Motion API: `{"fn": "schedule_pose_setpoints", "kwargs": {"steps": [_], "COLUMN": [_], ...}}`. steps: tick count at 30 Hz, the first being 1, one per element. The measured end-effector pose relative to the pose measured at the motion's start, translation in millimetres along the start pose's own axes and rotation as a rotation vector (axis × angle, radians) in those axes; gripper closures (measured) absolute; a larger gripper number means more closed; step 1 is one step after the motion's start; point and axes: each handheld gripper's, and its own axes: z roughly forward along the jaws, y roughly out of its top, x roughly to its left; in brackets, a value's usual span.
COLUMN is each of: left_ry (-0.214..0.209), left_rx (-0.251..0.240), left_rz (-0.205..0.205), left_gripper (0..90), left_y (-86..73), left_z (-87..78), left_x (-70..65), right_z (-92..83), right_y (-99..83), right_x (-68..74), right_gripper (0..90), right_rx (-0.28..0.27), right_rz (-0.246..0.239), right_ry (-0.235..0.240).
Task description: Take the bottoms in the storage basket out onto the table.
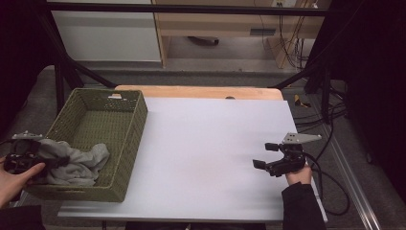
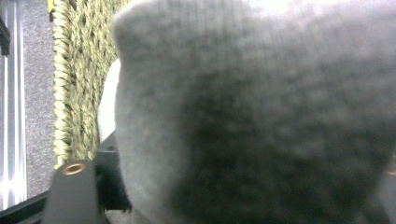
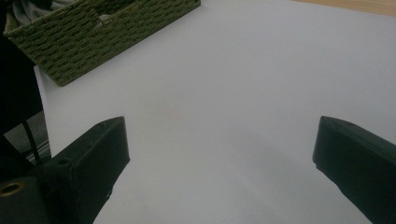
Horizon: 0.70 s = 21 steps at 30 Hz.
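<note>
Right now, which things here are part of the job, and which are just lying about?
In the job:
- soft grey knitted cloth, draped over the basket's near left corner
- green woven rectangular basket
- left gripper, at the cloth

Lying about:
- white table sheet
- right gripper, open over the sheet
- black cables

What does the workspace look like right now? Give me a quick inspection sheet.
Surface: white table top, bare in the middle.
Job's things: grey cloth draped over the near-left rim of the green woven basket.
Clutter: nothing seen.
Grippers: left gripper at the cloth, grip unclear; right gripper open above the table.
Cables: black cable trails from the right gripper.
Surroundings: black frame, wooden furniture behind.
</note>
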Motion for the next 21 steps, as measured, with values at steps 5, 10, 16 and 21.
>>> {"fn": "schedule_pose_setpoints", "kwargs": {"steps": [5,10,16,21], "left_ry": [0.007,0.004,0.009,0.011], "left_rx": [0.009,0.014,0.021,0.027], "left_rz": [-0.006,-0.003,-0.006,-0.002], "left_gripper": [37.4,47.2,57.8,64.1], "left_y": [0.3,0.6,0.7,1.4], "left_z": [0.0,-0.1,-0.8,-0.7], "left_x": [0.4,0.1,0.5,-0.1], "right_z": [0.1,0.0,-0.1,-0.2], "right_y": [0.0,0.0,0.1,0.1], "right_x": [0.1,0.0,0.0,0.0], "right_gripper": [4.1,4.1,4.1,4.1], "right_rx": [0.0,0.0,-0.001,-0.001], "right_rz": [0.0,0.0,0.001,0.001], "right_ry": [0.001,0.0,0.001,0.0]}}
